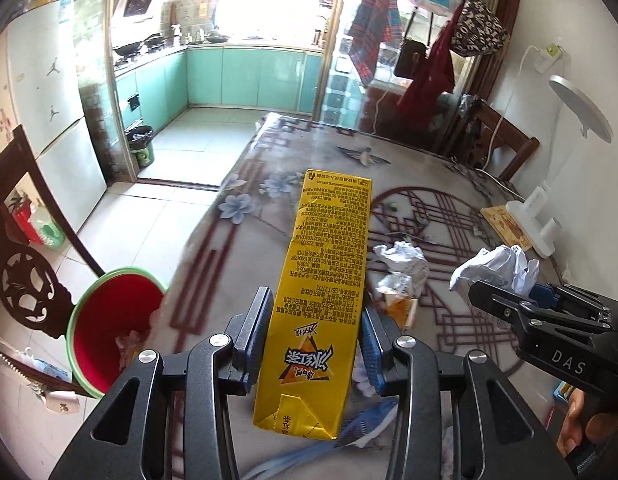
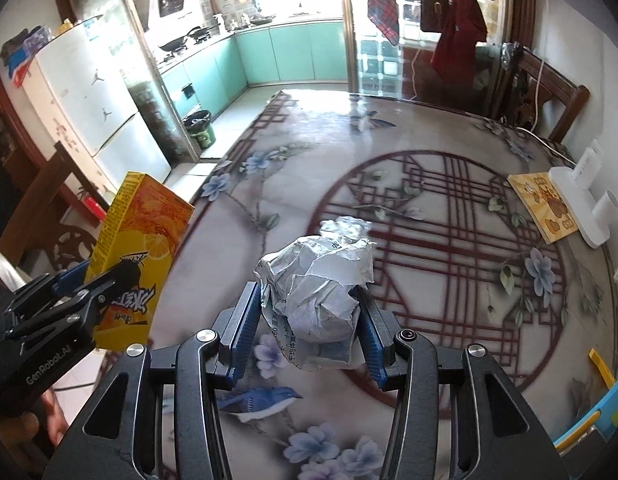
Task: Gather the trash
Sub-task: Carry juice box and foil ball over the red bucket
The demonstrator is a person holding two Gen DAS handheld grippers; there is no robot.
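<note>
My left gripper (image 1: 315, 334) is shut on a yellow drink carton (image 1: 325, 280) and holds it above the table, pointing away. The carton also shows at the left of the right wrist view (image 2: 137, 256). My right gripper (image 2: 307, 318) is shut on a crumpled paper ball (image 2: 317, 288), also seen at the right of the left wrist view (image 1: 497, 268). A red bin with a green rim (image 1: 109, 320) stands on the floor left of the table, with some trash inside. More crumpled wrappers (image 1: 401, 272) lie on the table beyond the carton.
The flower-patterned table (image 2: 429, 208) holds a white lamp base (image 2: 581, 208) and a yellow card (image 2: 545, 208) at the right edge. A dark wooden chair (image 1: 25, 264) stands by the bin. A kitchen with a fridge (image 1: 57, 92) lies behind.
</note>
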